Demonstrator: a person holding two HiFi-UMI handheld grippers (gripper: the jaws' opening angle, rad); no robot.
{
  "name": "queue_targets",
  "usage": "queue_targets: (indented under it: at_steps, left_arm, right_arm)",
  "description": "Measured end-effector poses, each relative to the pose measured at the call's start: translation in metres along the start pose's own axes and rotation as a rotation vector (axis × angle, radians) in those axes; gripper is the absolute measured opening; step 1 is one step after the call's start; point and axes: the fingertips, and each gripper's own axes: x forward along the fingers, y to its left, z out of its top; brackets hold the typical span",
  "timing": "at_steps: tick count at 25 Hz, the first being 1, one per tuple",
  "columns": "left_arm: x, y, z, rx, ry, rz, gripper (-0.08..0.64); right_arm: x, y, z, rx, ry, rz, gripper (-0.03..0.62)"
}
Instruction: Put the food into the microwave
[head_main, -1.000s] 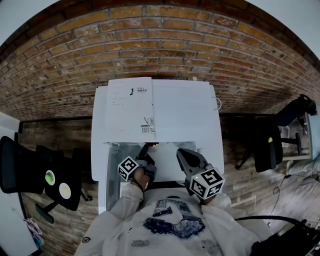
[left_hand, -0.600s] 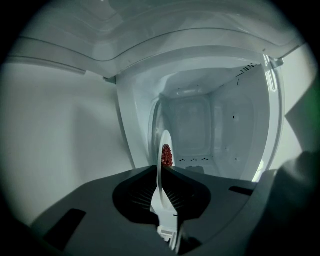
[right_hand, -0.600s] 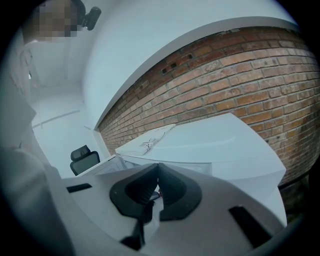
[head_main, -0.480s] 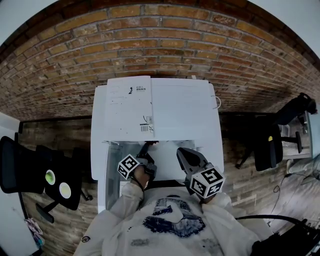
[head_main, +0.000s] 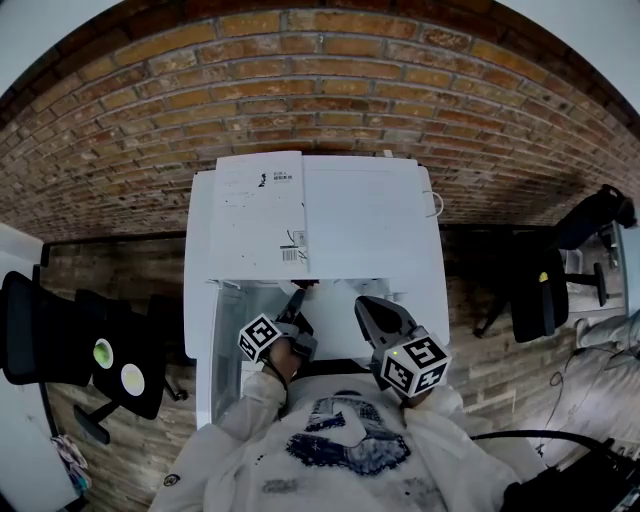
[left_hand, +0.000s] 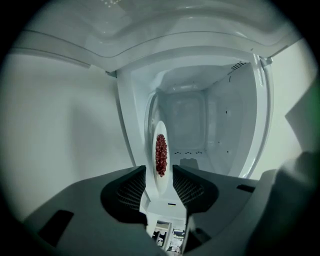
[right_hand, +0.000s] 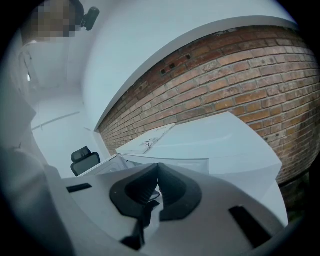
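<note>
The clearest change from a second ago is at the left hand-held gripper. Its jaws were nearly together then and are now opening. In the head view it has hardly shifted at the mouth of the white microwave, and the right hand-held gripper sits where it did, beside the left one and in front of the person's chest.

In the left gripper view the jaws stand wide, and the near rim of a white plate lies between the ribbed pads. A thin gap shows on each side, so the pads no longer press on it. The plate appears on edge in this view, which suggests the hand-held gripper is rolled onto its side. A heap of small dark-red food lies on the middle of the plate, just beyond the fingertips. The plate reaches into the open microwave cavity, whose white back wall and perforated side show behind it. Whether it rests fully on the cavity floor cannot be told.

The right hand-held gripper's jaws are closed together with nothing between them, and it points over the top of the microwave towards the brick wall.
</note>
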Motion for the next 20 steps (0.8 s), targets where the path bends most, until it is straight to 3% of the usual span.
queue_targets:
  at_steps: [12,15,20]
  left_arm:
    - [0.003,-0.002,-0.036,-0.018,0.065,-0.013,0.153]
    - [0.005,0.000,-0.035,-0.019,0.059,-0.006,0.097]
    - [0.008,-0.001,-0.035,-0.018,0.064,-0.007,0.071]
  right_arm:
    - [-0.009,-0.002,-0.002,0.002,-0.006,0.001,0.014]
    - [-0.011,-0.005,-0.002,0.004,-0.006,-0.004,0.014]
    - [-0.013,-0.008,-0.002,0.005,-0.008,-0.008,0.014]
